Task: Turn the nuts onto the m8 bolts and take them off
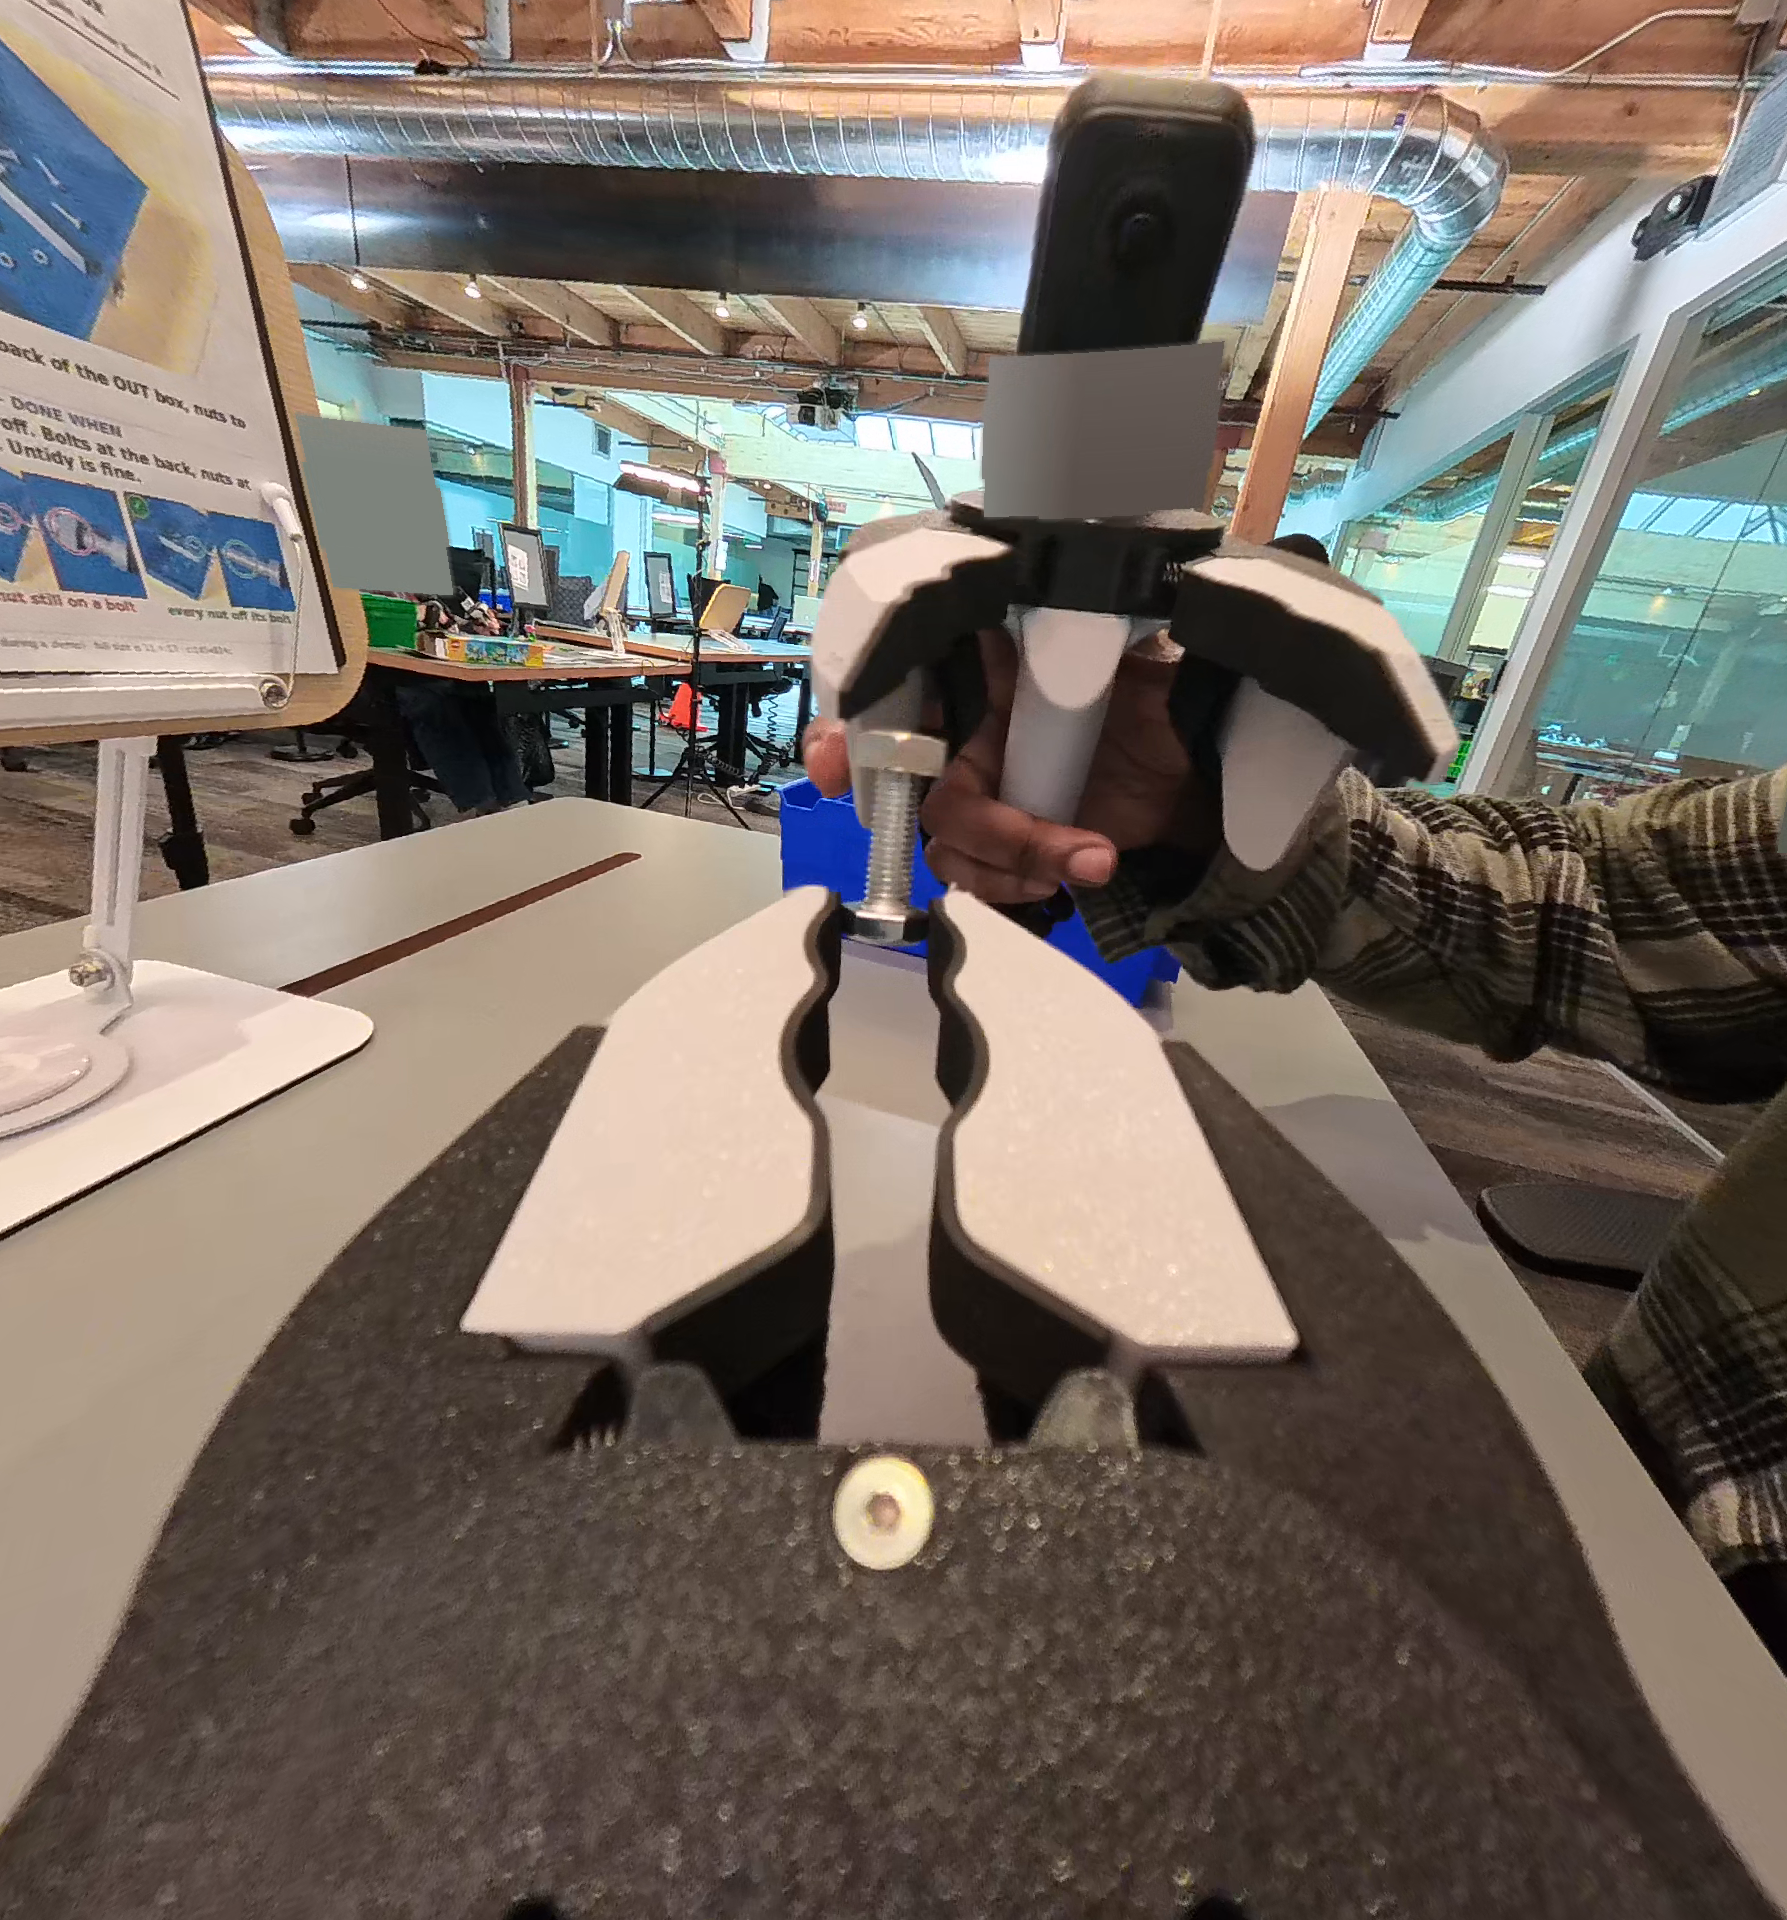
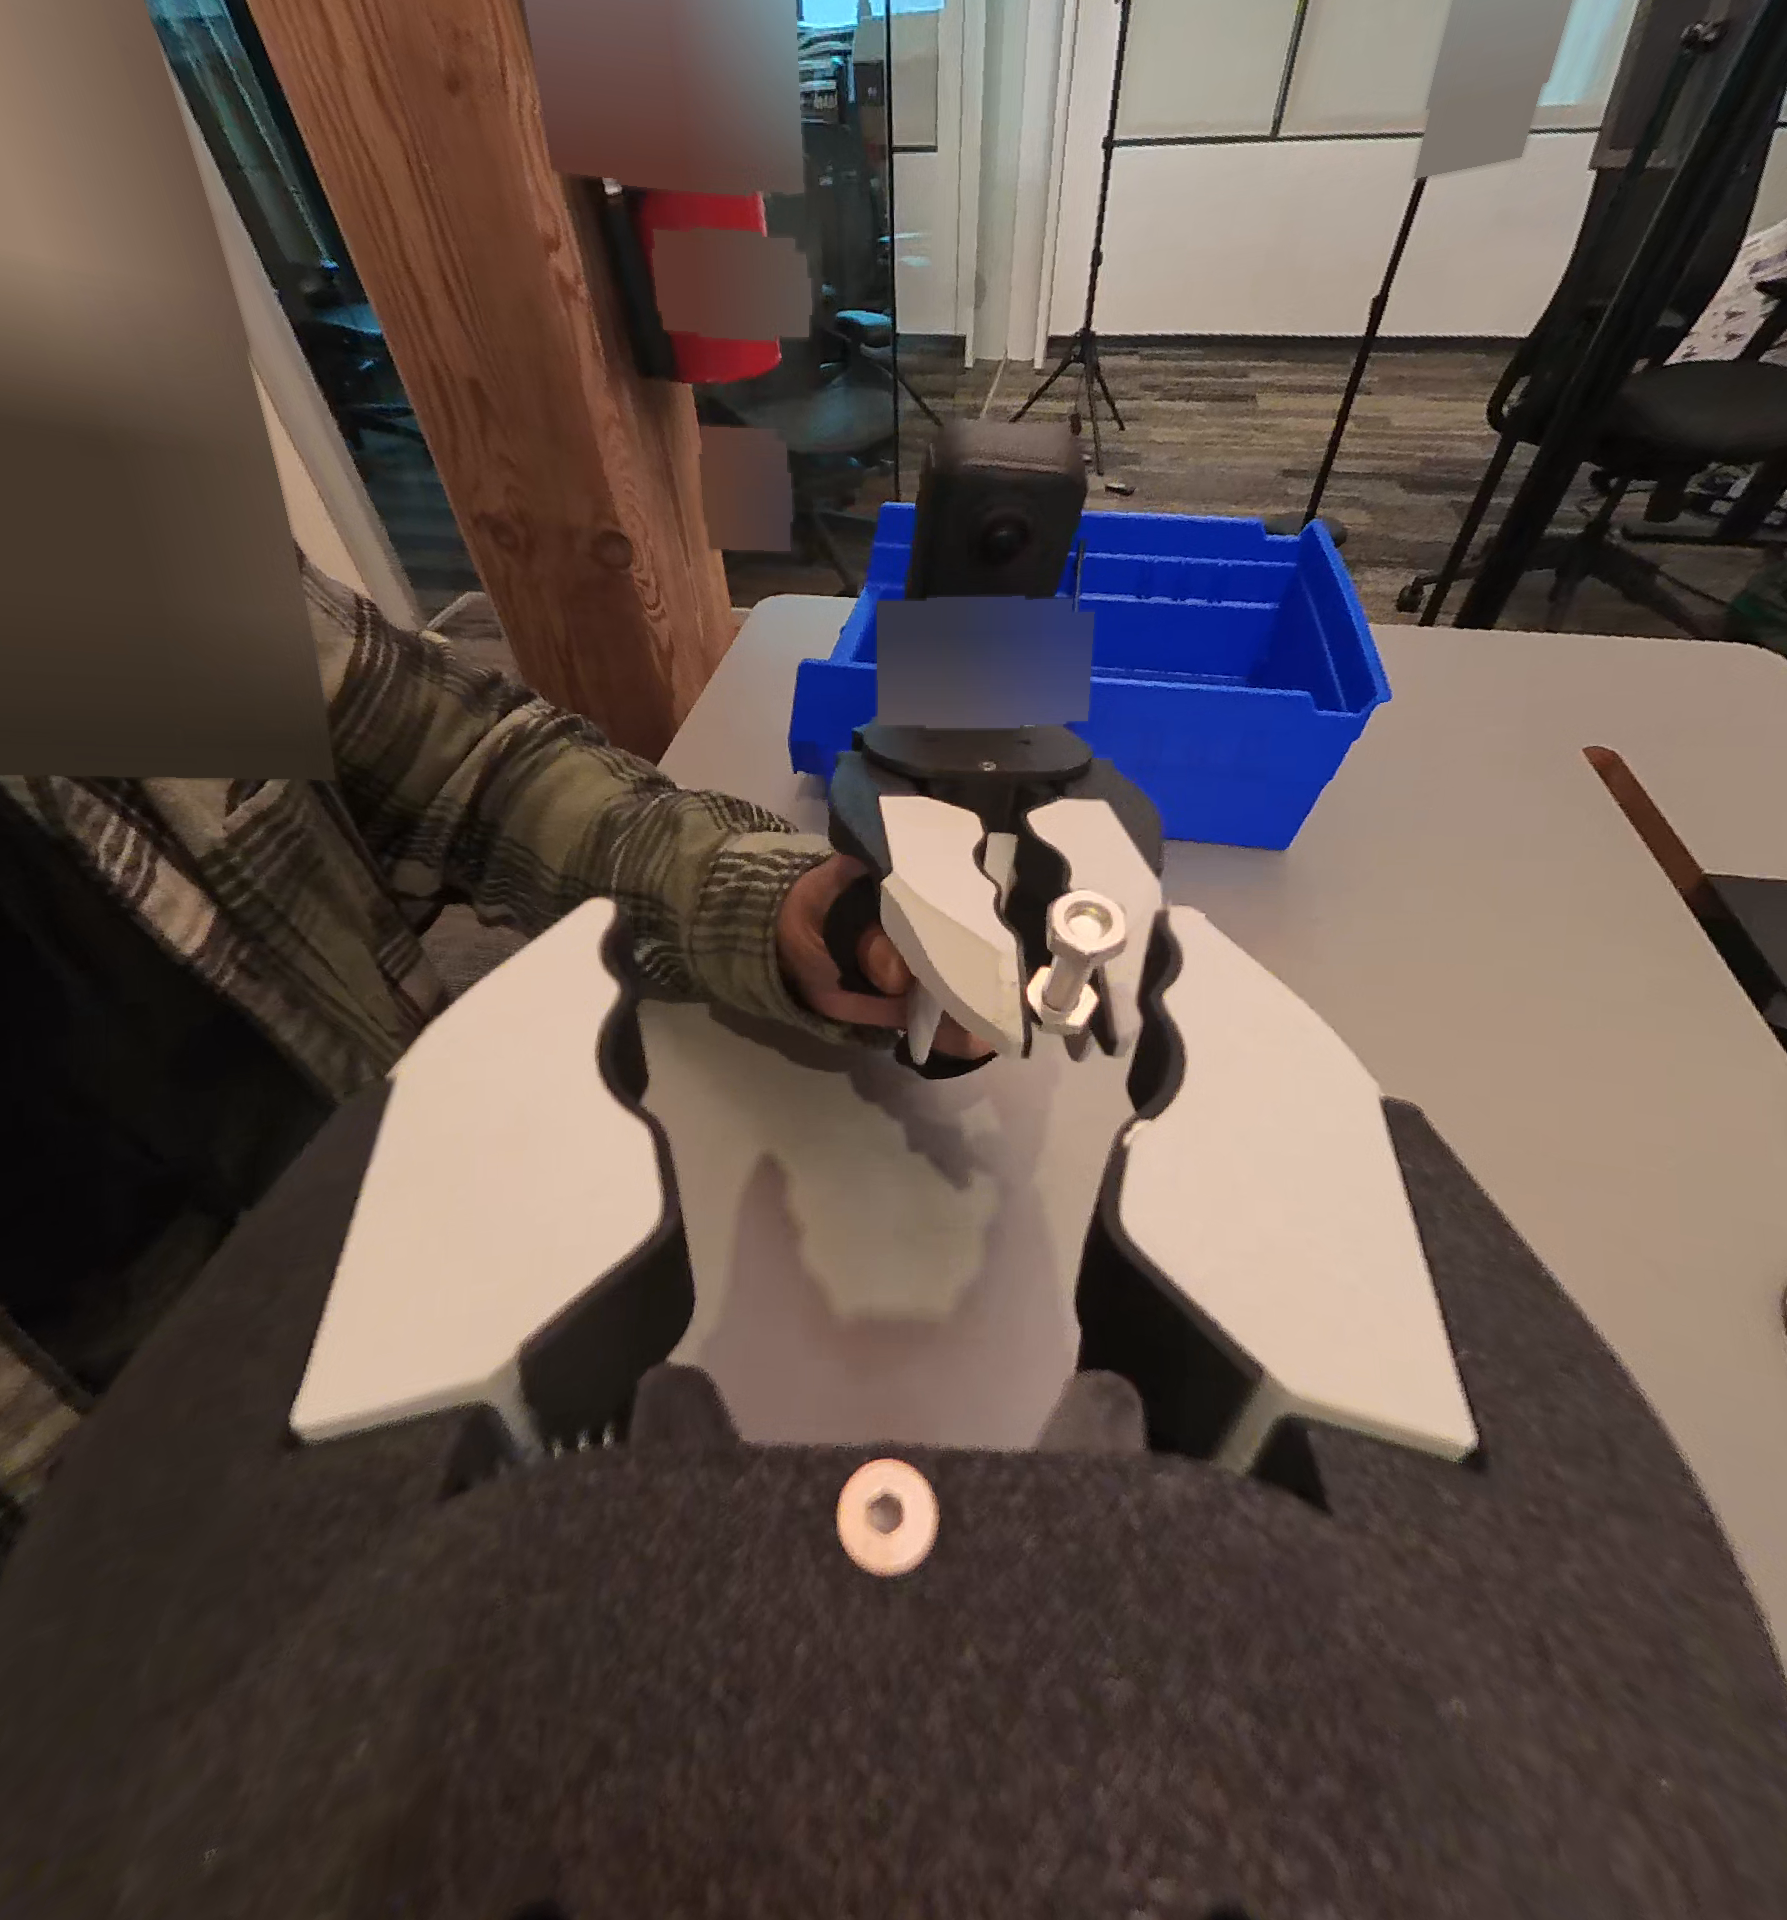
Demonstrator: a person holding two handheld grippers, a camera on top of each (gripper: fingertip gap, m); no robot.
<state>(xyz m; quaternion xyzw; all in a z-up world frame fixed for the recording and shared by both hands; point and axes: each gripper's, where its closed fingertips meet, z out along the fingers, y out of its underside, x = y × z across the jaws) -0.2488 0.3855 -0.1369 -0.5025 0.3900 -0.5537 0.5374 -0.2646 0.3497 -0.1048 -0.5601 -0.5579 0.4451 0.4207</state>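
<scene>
The left tongs (image 1: 884, 920) stand narrow, their tips pinched on the head of a silver bolt (image 1: 889, 831), so the bolt's long axis rises straight up out of them, threads bare along the shank. At its free upper end sits the nut (image 1: 896, 753). The right tongs (image 2: 889, 1003) are spread wide and hold nothing; seen from the left side, one of their fingers (image 1: 873, 644) hangs just over the nut. So the nut lies directly ahead of the right tongs, which probably must close across the bolt's axis to turn it. Beyond stands a blue bin (image 2: 1232, 717) on the grey table (image 2: 1491, 987).
</scene>
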